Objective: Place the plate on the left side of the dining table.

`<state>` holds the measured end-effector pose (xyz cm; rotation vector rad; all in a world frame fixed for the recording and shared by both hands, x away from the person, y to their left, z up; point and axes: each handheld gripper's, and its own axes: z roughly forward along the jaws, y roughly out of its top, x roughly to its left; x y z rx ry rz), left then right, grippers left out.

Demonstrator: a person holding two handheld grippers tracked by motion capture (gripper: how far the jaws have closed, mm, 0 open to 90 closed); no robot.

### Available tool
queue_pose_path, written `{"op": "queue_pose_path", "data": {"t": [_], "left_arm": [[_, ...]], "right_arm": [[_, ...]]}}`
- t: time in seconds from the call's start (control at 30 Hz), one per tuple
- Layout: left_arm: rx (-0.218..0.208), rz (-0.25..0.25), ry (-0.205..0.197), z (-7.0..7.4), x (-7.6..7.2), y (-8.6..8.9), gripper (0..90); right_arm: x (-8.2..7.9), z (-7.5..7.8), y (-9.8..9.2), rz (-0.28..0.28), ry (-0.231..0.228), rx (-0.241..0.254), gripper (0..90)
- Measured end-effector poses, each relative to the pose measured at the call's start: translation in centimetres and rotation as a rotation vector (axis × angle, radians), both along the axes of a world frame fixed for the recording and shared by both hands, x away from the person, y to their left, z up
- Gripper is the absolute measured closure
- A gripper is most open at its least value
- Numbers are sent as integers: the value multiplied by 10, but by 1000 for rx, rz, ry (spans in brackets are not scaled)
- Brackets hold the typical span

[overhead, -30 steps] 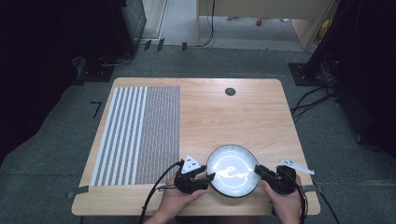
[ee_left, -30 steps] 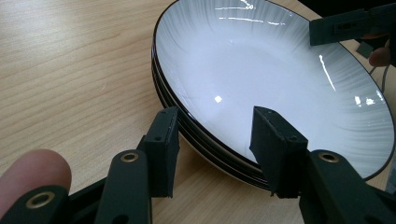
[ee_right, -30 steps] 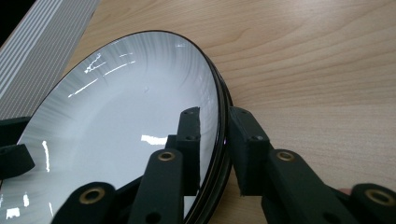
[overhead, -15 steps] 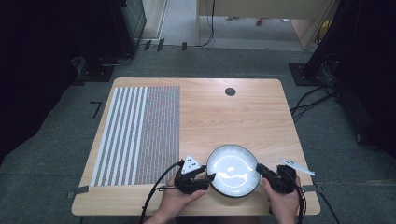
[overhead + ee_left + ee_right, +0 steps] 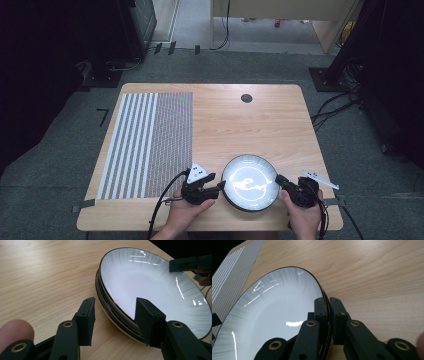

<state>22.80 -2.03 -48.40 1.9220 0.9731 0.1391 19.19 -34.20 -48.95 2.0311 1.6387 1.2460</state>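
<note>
A white plate with a dark rim (image 5: 250, 176) lies near the table's front edge, right of centre. In the left gripper view it (image 5: 150, 285) rests on at least one more plate, whose rims (image 5: 104, 305) show beneath it. My left gripper (image 5: 221, 188) (image 5: 115, 317) is open and straddles the left edge of the stack, one jaw outside on the wood and one inside the top plate. My right gripper (image 5: 278, 181) (image 5: 328, 312) is shut on the right rim of the top plate (image 5: 274, 315). It also shows far across the plate in the left gripper view (image 5: 190, 263).
A grey and white striped mat (image 5: 150, 135) (image 5: 234, 265) covers the left part of the wooden table (image 5: 240, 125). A small black round cap (image 5: 246, 98) sits near the far edge. Cables trail from both grippers over the front edge.
The glare on the plate has shifted a little. Both grippers and the plate stay where they were.
</note>
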Motion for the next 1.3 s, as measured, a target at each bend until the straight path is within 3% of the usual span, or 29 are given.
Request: {"op": "queue_pose_path", "data": {"t": [0.17, 0.27, 0.4, 0.63, 0.87, 0.97, 1.1, 1.2, 1.3], "left_arm": [[-12, -17, 7, 0, -2, -3, 508], [-4, -36, 11, -2, -4, -6, 506], [-11, -49, 7, -2, -6, -9, 504], [-51, -95, -12, 0, -10, -16, 496], [5, -114, 31, -7, -9, -34, 500], [12, -100, 33, -7, -7, -36, 492], [10, -92, 35, -7, -6, -36, 496], [10, -89, 31, -8, -6, -37, 497], [8, -93, 30, -8, -6, -36, 497]], "right_arm": [[-3, 9, 2, -14, -44, -54, 890], [-3, 9, -1, -12, -47, -42, 891], [-6, 13, 0, -17, -57, -71, 891], [-12, 18, -9, -43, -81, -77, 891], [-15, 18, -8, -49, -87, -75, 890], [-14, 18, -9, -48, -82, -68, 884], [-15, 16, -14, -30, -75, -8, 811], [-16, 17, -14, -22, -59, -29, 781], [-17, 17, -13, -22, -1, -34, 753]]}}
